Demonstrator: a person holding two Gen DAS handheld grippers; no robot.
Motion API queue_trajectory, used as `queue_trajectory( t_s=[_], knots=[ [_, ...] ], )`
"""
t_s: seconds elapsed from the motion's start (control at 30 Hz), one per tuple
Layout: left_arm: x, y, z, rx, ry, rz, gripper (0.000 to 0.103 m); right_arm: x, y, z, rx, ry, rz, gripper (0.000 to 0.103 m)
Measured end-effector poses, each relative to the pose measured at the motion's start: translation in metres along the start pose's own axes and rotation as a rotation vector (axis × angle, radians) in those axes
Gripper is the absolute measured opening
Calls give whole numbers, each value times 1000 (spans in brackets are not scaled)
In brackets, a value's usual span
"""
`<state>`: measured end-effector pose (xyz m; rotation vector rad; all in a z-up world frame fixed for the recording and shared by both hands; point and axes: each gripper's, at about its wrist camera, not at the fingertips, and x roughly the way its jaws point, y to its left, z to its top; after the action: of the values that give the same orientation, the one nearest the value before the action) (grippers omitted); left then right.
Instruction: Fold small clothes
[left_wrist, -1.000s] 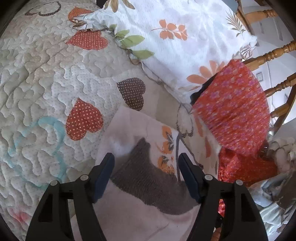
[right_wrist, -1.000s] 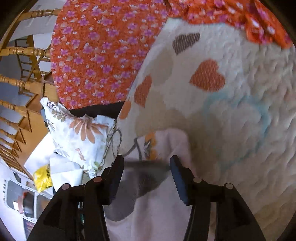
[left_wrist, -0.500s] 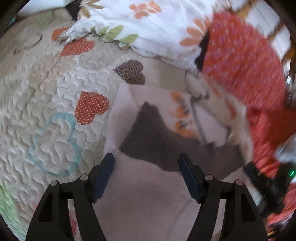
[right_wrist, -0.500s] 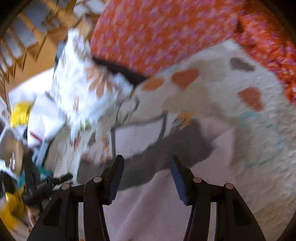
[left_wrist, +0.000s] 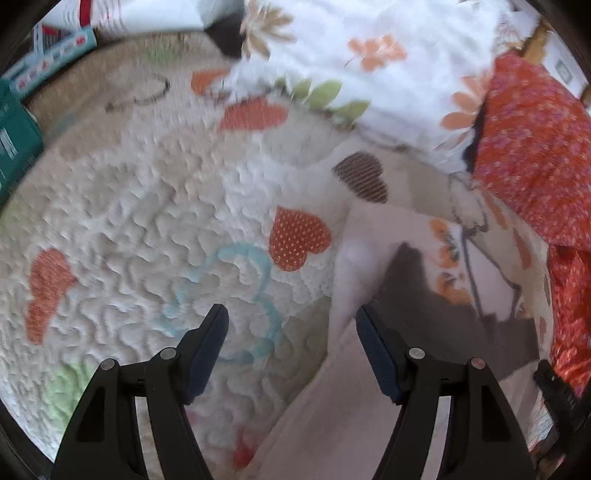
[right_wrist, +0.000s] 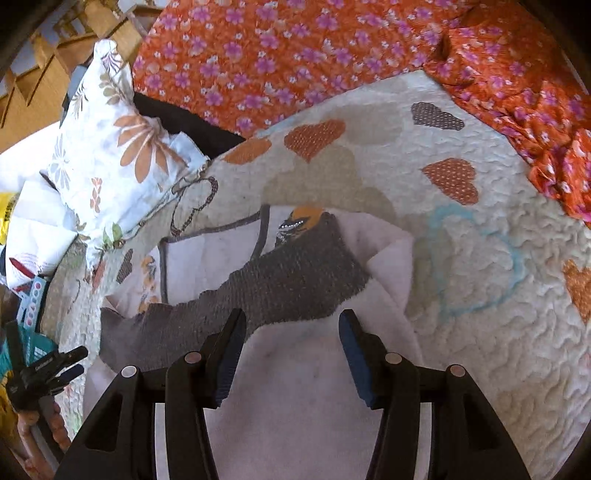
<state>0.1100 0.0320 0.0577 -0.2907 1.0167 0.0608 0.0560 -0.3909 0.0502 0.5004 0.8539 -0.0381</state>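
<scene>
A small pale pink garment (right_wrist: 314, 391) with a grey knitted band (right_wrist: 288, 284) lies flat on the heart-patterned quilt (right_wrist: 480, 295). My right gripper (right_wrist: 291, 325) is open and empty, hovering over the garment near the grey band. In the left wrist view the garment (left_wrist: 351, 413) lies at the lower right, with the grey band (left_wrist: 424, 295) beyond it. My left gripper (left_wrist: 291, 321) is open and empty, straddling the garment's left edge over the quilt (left_wrist: 147, 229).
A white floral pillow (left_wrist: 388, 55) and an orange floral cloth (left_wrist: 535, 147) lie at the far side. In the right wrist view the pillow (right_wrist: 118, 147) is at the left, the orange cloth (right_wrist: 332, 48) across the top. Books (left_wrist: 14, 122) lie at the left.
Both grippers have pulled back from the garment, so more of it shows. My left gripper has swung left towards the garment's left edge. Both stay open.
</scene>
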Motion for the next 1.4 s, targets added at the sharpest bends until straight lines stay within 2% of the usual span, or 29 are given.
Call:
queue_trajectory(
  t_s=[0.17, 0.3, 0.43, 0.57, 0.63, 0.7, 0.73, 0.77, 0.83, 0.9, 0.97, 1.07, 1.27, 1.4],
  knots=[
    [-46, -13, -25, 56, -104, -7, 71, -23, 8, -13, 20, -28, 9, 57],
    [-82, -28, -43, 96, -230, 8, 71, -44, 23, -33, -23, -67, 4, 60],
    [-121, -34, -69, 119, -375, 20, 86, -65, 43, -59, -122, -108, -40, 61],
    [-149, -28, -94, 96, -487, 1, 101, -87, 54, -80, -173, -91, -50, 62],
    [-156, -29, -101, 100, -543, 15, 103, -104, 61, -82, -187, -113, -35, 62],
    [-157, -34, -103, 131, -571, 28, 103, -122, 69, -85, -226, -178, -42, 70],
    [-155, -37, -103, 152, -579, 37, 103, -133, 73, -88, -261, -237, -67, 77],
    [-152, -40, -103, 168, -576, 40, 103, -138, 75, -93, -291, -284, -95, 81],
    [-140, -44, -104, 188, -535, 47, 103, -136, 78, -98, -325, -316, -134, 81],
    [-125, -47, -104, 201, -463, 65, 103, -123, 78, -97, -330, -263, -132, 81],
    [-108, -51, -103, 228, -373, 48, 103, -108, 74, -95, -310, -175, -84, 81],
    [-92, -52, -102, 228, -312, 36, 103, -98, 73, -96, -316, -129, -68, 81],
    [-73, -51, -99, 212, -243, 24, 103, -86, 65, -97, -295, -90, -82, 81],
    [-86, -53, -101, 227, -292, 39, 103, -74, 60, -96, -253, -44, -60, 81]
  ],
)
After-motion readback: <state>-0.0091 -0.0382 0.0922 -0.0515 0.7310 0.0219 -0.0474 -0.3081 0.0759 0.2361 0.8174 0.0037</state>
